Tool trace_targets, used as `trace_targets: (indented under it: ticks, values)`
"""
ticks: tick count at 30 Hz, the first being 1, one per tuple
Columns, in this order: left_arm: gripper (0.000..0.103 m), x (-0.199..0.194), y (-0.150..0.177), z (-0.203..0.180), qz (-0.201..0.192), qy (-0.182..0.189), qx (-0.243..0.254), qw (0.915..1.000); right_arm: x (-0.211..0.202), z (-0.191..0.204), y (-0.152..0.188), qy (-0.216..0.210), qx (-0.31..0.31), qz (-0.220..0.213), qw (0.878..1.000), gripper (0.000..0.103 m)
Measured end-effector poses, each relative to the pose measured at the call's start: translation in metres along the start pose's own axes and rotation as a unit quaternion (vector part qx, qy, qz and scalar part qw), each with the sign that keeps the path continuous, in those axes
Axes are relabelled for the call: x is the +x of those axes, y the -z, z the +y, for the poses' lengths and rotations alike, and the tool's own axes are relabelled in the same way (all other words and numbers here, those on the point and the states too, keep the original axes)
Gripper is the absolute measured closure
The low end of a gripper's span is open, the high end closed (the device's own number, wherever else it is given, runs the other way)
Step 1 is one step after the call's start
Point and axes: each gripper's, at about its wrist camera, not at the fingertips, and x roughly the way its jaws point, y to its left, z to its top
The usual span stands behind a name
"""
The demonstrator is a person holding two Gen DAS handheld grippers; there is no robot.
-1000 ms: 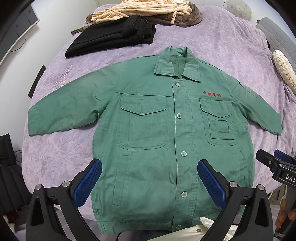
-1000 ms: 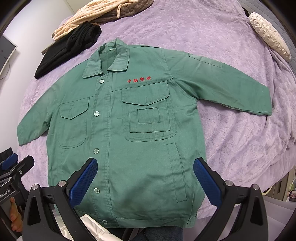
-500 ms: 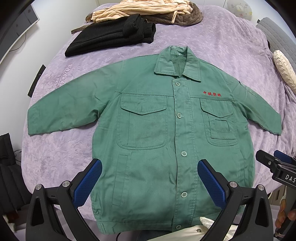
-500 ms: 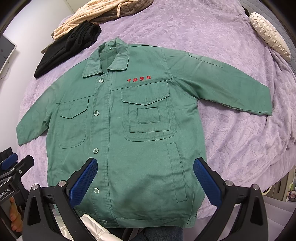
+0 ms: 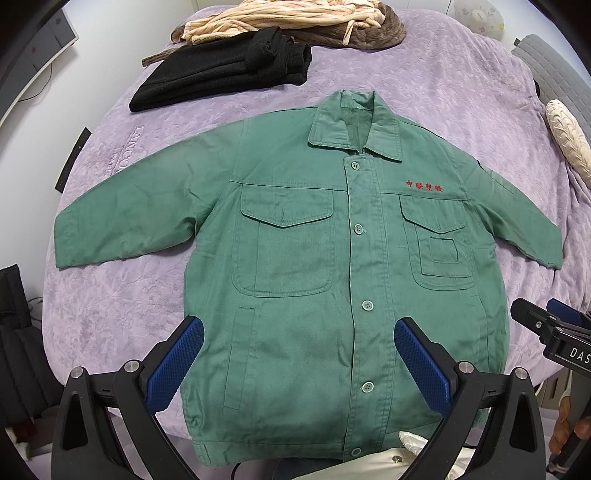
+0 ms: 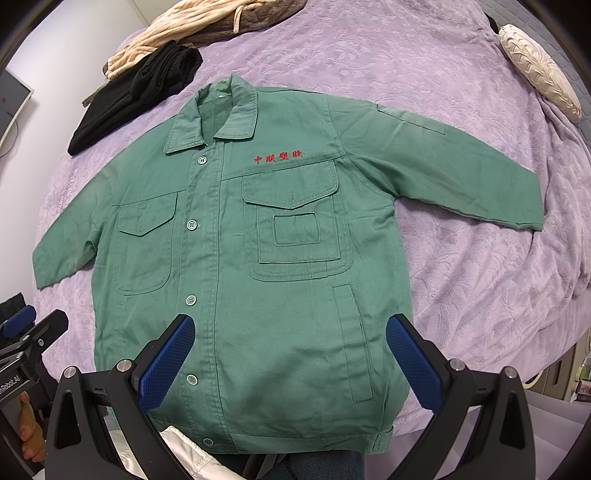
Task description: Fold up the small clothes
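A small green button-up jacket [image 5: 306, 266] with red embroidered characters lies flat, front up, sleeves spread, on a purple bedspread [image 5: 424, 74]. It also shows in the right wrist view [image 6: 266, 266]. My left gripper [image 5: 297, 363] is open and empty, held above the jacket's lower hem. My right gripper [image 6: 290, 360] is open and empty, also above the lower hem. The right gripper's tip shows at the right edge of the left wrist view [image 5: 546, 325]; the left gripper's tip shows at the left edge of the right wrist view [image 6: 26, 332].
Folded black clothes [image 5: 221, 70] and a beige and brown pile [image 5: 295, 18] lie at the bed's far end. A cream cushion [image 5: 569, 140] lies at the far right. The bed's near edge runs just below the jacket hem.
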Motion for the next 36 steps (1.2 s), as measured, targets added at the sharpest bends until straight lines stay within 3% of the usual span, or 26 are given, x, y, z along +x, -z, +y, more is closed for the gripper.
trace_targets:
  ticks: [25,31,36]
  values:
    - [0.0,0.007,0.003,0.001,0.008,0.007,-0.002,0.9999,0.008,0.0,0.003,-0.002,-0.004,0.011,1.0,0.0]
    - [0.0,0.021,0.006,0.01,0.025,0.037,-0.015,0.9989,0.016,0.006,0.003,-0.025,-0.01,0.019,0.999,0.0]
    - [0.0,0.044,0.006,0.045,0.031,0.074,-0.066,0.9946,0.035,0.042,0.005,-0.044,-0.042,0.033,0.998,0.0]
